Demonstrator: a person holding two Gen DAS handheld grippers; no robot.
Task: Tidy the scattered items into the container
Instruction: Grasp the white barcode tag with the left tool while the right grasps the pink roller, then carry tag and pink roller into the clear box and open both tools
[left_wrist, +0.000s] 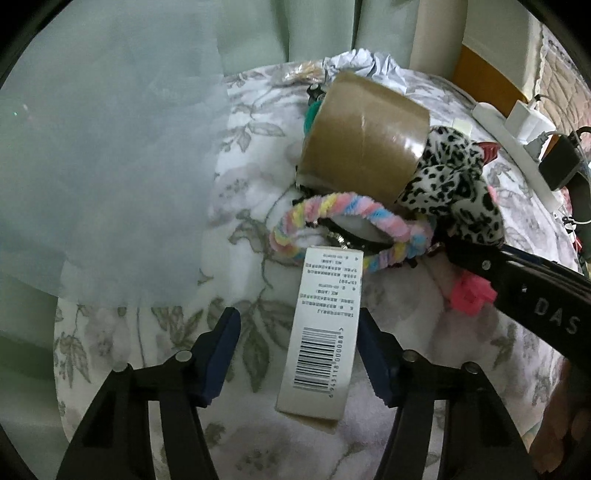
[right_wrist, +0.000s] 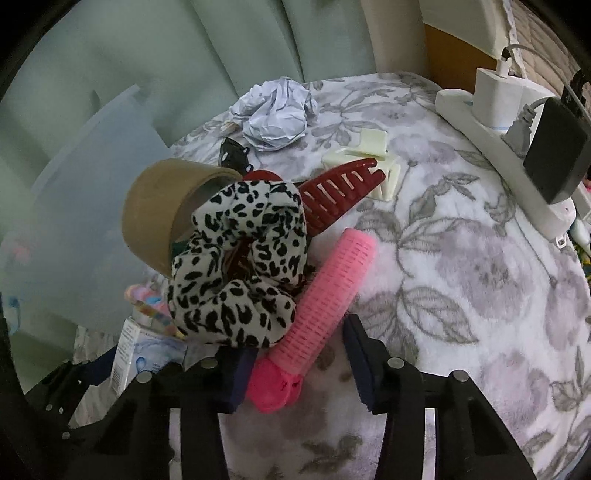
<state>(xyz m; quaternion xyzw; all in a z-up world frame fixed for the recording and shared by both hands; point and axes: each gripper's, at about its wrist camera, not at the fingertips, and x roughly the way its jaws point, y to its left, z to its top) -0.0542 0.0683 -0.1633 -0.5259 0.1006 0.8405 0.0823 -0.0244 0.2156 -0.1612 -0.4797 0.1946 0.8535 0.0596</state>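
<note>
My left gripper points down at a flowered blanket, its jaws open around a white barcoded box; the right pad is at the box's edge, the left pad stands apart. My right gripper is open around a pink hair roller that lies lengthwise between its pads. Behind the roller are heaped a leopard-print scrunchie, a brown tape roll, a pastel braided hair tie and a dark red hair claw. The translucent container stands at the left.
A cream hair claw, crumpled paper and a small black clip lie farther back on the blanket. A white power strip with chargers runs along the right. A green padded headboard is behind.
</note>
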